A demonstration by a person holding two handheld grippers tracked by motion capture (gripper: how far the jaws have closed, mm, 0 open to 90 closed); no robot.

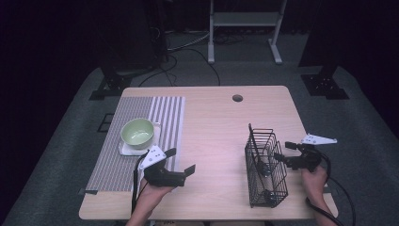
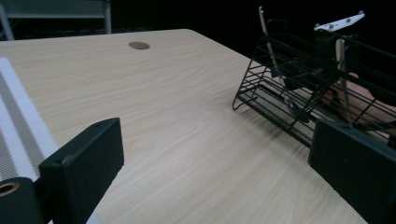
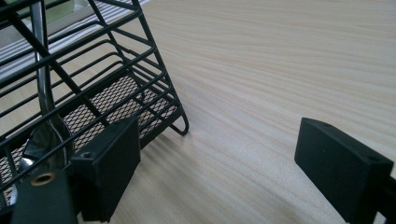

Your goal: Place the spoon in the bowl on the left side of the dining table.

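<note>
Right gripper [image 1: 282, 151], jaws spread, sits just beside the black wire basket [image 1: 266, 172]; left gripper [image 1: 181, 163], also spread, hovers well left of it.

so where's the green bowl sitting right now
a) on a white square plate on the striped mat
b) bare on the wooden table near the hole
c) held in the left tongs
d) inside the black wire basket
a, the high view shows the green bowl resting on a white square plate on the striped mat, well apart from the black wire basket and the open left tongs.
</note>
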